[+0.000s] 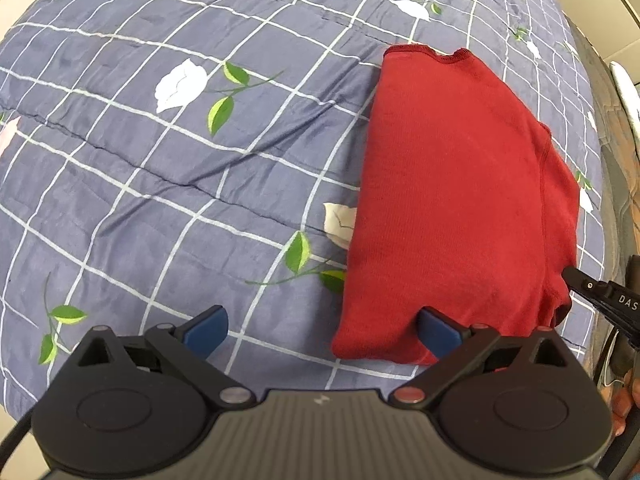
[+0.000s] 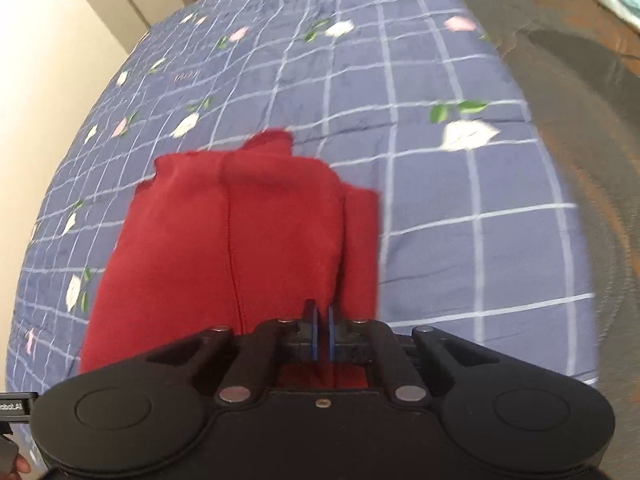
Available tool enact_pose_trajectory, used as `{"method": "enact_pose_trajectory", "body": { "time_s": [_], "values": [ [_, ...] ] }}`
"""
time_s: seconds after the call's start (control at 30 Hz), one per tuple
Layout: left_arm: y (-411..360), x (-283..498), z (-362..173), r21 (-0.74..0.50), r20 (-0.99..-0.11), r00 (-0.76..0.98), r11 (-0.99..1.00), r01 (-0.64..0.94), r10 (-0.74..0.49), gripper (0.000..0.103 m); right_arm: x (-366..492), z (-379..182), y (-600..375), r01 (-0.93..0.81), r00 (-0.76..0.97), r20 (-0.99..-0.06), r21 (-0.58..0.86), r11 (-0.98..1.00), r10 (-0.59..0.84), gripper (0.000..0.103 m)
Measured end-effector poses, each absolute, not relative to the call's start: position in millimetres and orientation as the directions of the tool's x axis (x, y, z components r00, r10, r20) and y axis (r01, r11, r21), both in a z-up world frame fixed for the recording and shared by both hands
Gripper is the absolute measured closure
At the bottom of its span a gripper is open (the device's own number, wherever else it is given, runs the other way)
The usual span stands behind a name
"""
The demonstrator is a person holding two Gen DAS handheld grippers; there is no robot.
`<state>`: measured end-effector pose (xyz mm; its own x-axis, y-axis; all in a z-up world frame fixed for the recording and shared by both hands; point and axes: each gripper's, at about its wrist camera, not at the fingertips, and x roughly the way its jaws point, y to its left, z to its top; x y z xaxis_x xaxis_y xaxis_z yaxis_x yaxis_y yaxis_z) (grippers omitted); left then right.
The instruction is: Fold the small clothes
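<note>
Here the left gripper [image 1: 322,330] stands wide open at the near edge of the red garment [image 1: 456,200], while the right gripper [image 2: 322,320] is pinched shut (whether on cloth is unclear); the garment lies folded on the checked quilt [image 1: 160,168].

Under me lies a blue quilt [image 1: 168,184] with white grid lines, white flowers and green leaves, and beside it stands a cream wall [image 2: 60,52].

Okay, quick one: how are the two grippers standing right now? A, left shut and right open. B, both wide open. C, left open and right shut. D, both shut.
C: the left gripper has its blue pads spread wide by the folded red knit garment, while the right gripper has its pads drawn together.
</note>
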<state>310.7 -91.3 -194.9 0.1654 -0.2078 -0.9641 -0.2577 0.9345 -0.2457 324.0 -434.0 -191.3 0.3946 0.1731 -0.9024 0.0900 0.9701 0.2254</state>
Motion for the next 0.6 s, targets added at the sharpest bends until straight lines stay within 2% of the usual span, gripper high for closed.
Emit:
{"method": "enact_pose_trajectory", "body": {
  "time_s": [0.13, 0.23, 0.3, 0.47, 0.57, 0.6],
  "values": [
    [-94, 311, -192, -0.252, -0.963, 0.163, 0.937, -0.243, -0.216, 0.001, 328, -202, -441, 0.102, 0.365, -0.915, 0.224, 0.969, 0.173, 0.102],
    [-95, 311, -188, -0.278, -0.955, 0.168, 0.934, -0.223, -0.244, 0.001, 329, -207, -440, 0.085, 0.344, -0.92, 0.23, 0.97, 0.188, 0.094],
    [-97, 310, -185, -0.292, -0.95, 0.18, 0.933, -0.21, -0.257, 0.001, 329, -207, -443, 0.095, 0.341, -0.921, 0.234, 0.968, 0.189, 0.083],
    [-92, 320, -183, -0.302, -0.941, 0.227, 0.929, -0.215, -0.253, 0.001, 325, -207, -455, 0.124, 0.341, -0.915, 0.27, 0.955, 0.215, 0.064],
    [-88, 336, -189, -0.286, -0.944, 0.233, 0.929, -0.234, -0.232, 0.001, 324, -205, -462, 0.143, 0.35, -0.904, 0.311, 0.939, 0.246, 0.043],
    [-87, 341, -191, -0.283, -0.945, 0.235, 0.929, -0.237, -0.228, 0.001, 324, -205, -463, 0.146, 0.355, -0.899, 0.325, 0.934, 0.257, 0.039]
  ]
}}
